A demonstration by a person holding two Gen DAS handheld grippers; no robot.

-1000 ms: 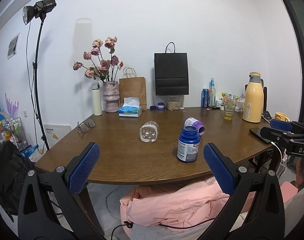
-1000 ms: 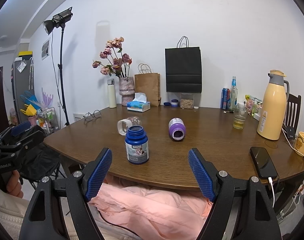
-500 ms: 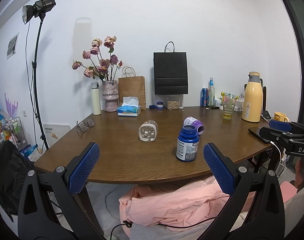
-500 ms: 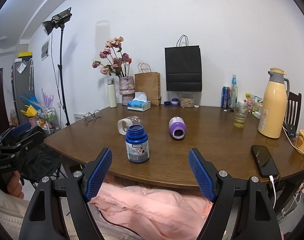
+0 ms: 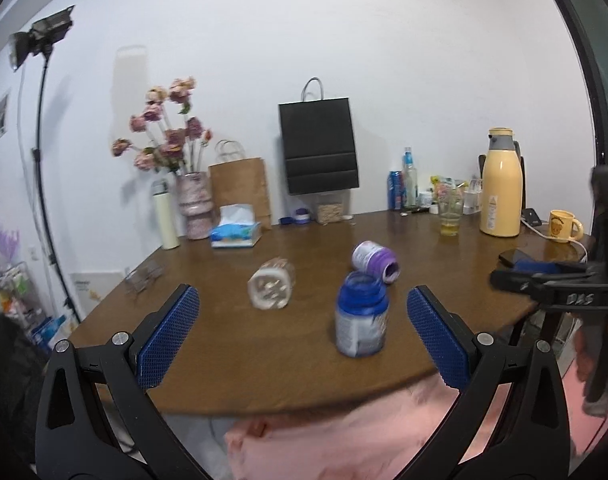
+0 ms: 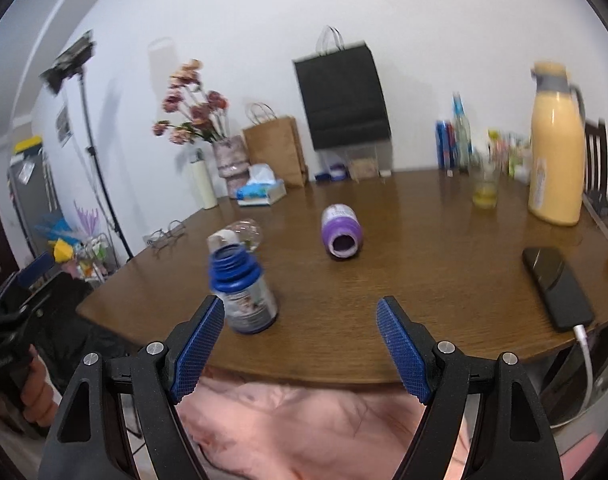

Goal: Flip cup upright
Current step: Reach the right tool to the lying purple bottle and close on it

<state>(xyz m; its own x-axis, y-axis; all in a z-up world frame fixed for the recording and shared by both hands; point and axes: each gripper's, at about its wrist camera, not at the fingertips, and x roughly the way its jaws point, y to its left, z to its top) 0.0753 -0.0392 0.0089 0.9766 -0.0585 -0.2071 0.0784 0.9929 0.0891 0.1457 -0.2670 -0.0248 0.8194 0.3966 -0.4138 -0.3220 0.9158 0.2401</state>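
Two grippers hang wide open and empty at the near edge of the table (image 6: 444,280), the right gripper (image 6: 300,340) and the left gripper (image 5: 300,336), with an upright blue bottle (image 6: 244,292) just beyond them. Farther in lie two toppled vessels: a purple cup (image 6: 341,232), its axis running toward the right gripper, mouth facing it, nearly dead ahead, so the right looks nearer; and a clear cup (image 5: 271,289) ahead of the left gripper. Only the left view shows the clear cup whole; the right view half hides it behind the bottle.
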